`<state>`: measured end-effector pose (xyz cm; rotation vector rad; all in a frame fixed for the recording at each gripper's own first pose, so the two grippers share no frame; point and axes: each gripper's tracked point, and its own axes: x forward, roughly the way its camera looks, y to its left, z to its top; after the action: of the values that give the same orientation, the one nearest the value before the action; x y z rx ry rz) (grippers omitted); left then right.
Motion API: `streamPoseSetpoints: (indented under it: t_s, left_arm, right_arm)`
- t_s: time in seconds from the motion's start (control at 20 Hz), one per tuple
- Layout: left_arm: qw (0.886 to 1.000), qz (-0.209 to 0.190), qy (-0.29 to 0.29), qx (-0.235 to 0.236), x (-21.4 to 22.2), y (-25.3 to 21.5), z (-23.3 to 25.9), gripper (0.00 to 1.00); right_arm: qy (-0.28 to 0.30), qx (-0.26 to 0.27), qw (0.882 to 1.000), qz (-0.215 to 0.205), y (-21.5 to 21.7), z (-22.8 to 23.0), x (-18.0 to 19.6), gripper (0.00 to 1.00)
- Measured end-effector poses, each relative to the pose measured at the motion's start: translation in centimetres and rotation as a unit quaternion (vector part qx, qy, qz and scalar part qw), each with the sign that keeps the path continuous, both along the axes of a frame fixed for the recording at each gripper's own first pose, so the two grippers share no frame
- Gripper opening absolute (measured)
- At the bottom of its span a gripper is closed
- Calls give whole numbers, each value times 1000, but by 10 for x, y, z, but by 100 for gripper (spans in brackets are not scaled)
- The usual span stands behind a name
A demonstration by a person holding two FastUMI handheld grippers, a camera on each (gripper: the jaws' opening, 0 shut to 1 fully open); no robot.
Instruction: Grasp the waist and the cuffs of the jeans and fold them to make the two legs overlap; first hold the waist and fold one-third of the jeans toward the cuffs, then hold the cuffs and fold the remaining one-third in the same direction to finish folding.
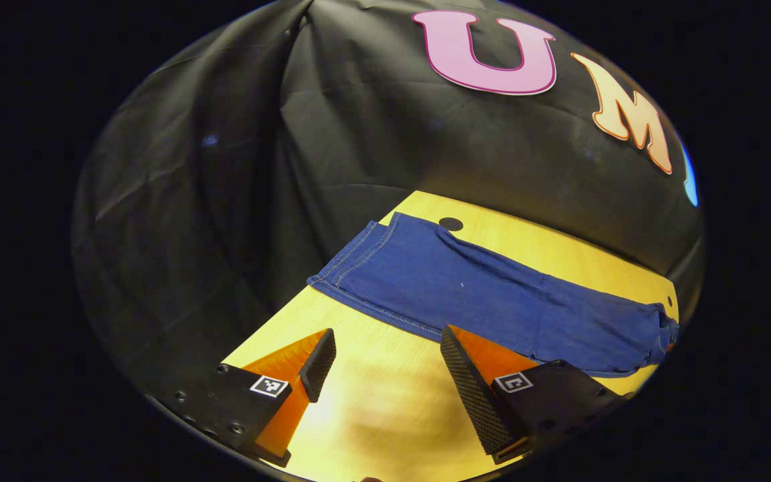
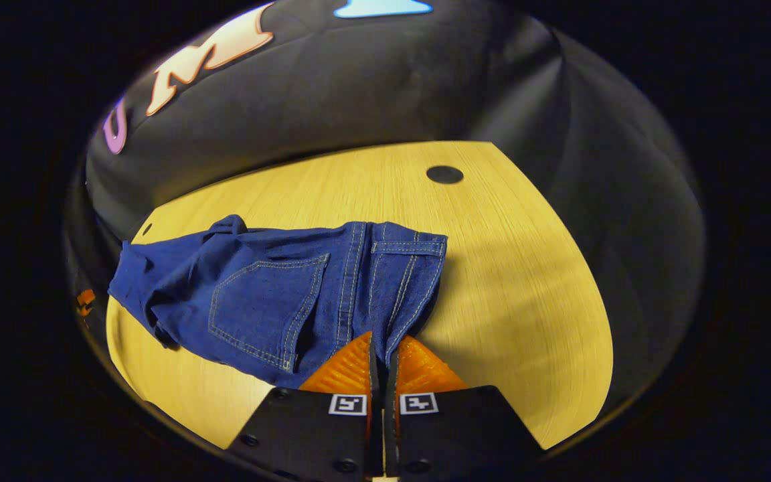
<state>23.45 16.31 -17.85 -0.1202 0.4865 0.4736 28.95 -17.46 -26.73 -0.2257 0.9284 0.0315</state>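
Observation:
Dark blue jeans lie lengthwise across the wooden table. Their cuffs are flat at the left end in the left gripper view, and the waist is bunched at the far right. My left gripper is open just in front of the leg's near hem, with nothing between its fingers. In the right gripper view, the right gripper is shut on the waist edge of the jeans, beside the back pocket. The cloth rises into wrinkles toward the left.
A round dark hole sits in the table behind the waist, seen also as a hole beyond the cuffs. The black cloth wall closes in behind and around the table. Bare wood lies right of the waist.

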Motion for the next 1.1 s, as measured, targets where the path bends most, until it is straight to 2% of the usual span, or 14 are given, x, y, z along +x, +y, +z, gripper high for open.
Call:
streamPoseSetpoints:
  t_s: [0.1, 0.25, 0.35, 0.5, 0.6, 0.75, 0.85, 0.95, 1.1]
  left_arm:
    - [1000, -24, 8, -3, -5, -3, -1, 95]
    - [998, -55, 11, -19, -6, -8, -2, 95]
    - [997, -69, 14, -23, -8, -8, -2, 96]
    - [995, -92, 13, -22, -12, -9, 0, 93]
    - [994, -104, 12, -15, -13, -12, 3, 92]
    - [992, -120, 20, -12, -17, -17, 7, 92]
    - [991, -130, 23, -9, -16, -18, 8, 92]
    - [991, -133, 28, -6, -19, -17, 4, 92]
    - [991, -126, 49, -10, -24, -15, 4, 92]
  right_arm:
    - [4, -32, 999, -23, -4, 4, 1, 3]
    - [-18, -95, 994, -54, -8, 20, 3, 3]
    - [-35, -120, 990, -69, -7, 33, 6, 2]
    - [-69, -163, 981, -78, 9, 64, 10, 2]
    - [-102, -168, 978, -72, 32, 82, 13, 3]
    - [-143, -160, 976, -30, 75, 106, 1, 2]
    - [-152, -145, 977, 16, 126, 117, -16, 2]
    - [-147, -106, 981, 65, 184, 116, -23, 2]
    - [-123, -7, 985, 122, 256, 83, -34, 3]
